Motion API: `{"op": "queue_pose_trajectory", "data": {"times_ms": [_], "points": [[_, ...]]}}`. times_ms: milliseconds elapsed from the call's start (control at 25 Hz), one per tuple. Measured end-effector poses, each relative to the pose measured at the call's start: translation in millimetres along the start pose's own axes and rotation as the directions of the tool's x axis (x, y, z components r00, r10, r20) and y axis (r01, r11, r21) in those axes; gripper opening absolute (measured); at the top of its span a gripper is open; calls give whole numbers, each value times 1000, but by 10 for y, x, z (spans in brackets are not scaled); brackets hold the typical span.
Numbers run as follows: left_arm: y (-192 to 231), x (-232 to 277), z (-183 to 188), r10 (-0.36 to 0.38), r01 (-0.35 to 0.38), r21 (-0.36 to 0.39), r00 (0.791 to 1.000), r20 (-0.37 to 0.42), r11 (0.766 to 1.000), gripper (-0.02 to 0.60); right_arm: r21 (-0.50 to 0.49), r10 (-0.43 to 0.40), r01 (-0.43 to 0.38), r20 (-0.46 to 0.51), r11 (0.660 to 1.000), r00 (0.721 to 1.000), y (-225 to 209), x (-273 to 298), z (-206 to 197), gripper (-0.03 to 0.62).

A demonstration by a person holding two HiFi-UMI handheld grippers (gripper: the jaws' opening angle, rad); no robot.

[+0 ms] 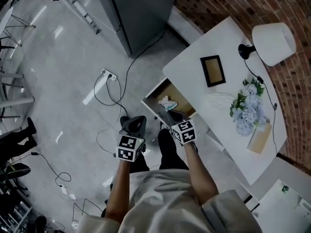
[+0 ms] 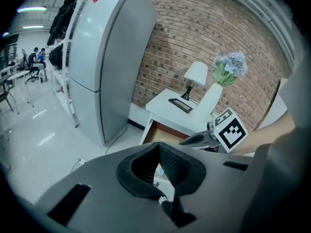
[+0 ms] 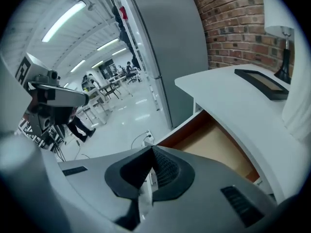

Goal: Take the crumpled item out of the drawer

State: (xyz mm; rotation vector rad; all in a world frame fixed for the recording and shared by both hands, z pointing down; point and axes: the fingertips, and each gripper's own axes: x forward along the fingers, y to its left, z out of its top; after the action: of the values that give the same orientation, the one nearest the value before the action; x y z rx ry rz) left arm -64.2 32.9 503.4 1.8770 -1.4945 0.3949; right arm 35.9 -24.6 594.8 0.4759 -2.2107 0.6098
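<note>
L gripper [image 2: 158, 147]: jaws together, tips meeting, nothing clamped. Held over floor [image 1: 63, 81], just off the drawer front and clear of it.

R gripper [image 3: 151, 148]: jaws shut tight, nothing btwn pads. Held over front edge of drawer [image 1: 183, 100], angled down toward its inside.

Drawer open, pulled out from under white table [image 1: 228, 47]. Pale crumpled item [image 1: 167, 102] lying on tan drawer bottom, approx mid-drawer, near R gripper tip. Contact cannot be told.

On table:
- dark frame [image 1: 212, 70], lying flat
- lamp [image 1: 272, 42] w/ white shade
- flowers [image 1: 248, 108], pale blue

Tall grey fridge [image 2: 107, 57] standing beside table, brick wall [image 1: 209, 4] behind both. Power strip [image 1: 109, 75] w/ cables on floor, near drawer front.
</note>
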Motion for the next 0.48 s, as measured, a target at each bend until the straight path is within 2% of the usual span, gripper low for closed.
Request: {"op": "queue_pose_trajectory", "data": {"times_ms": [200,480], "points": [[-7,185,-73,-105,109,77,993,-53,991,17,-69,-72,68,-56,995,996,-121,143,-192,25],[-129,457,-216,-203,215,133,974,-98,967,17,-182,-101,78,-124,980,987,-174,286,-334,25]]}}
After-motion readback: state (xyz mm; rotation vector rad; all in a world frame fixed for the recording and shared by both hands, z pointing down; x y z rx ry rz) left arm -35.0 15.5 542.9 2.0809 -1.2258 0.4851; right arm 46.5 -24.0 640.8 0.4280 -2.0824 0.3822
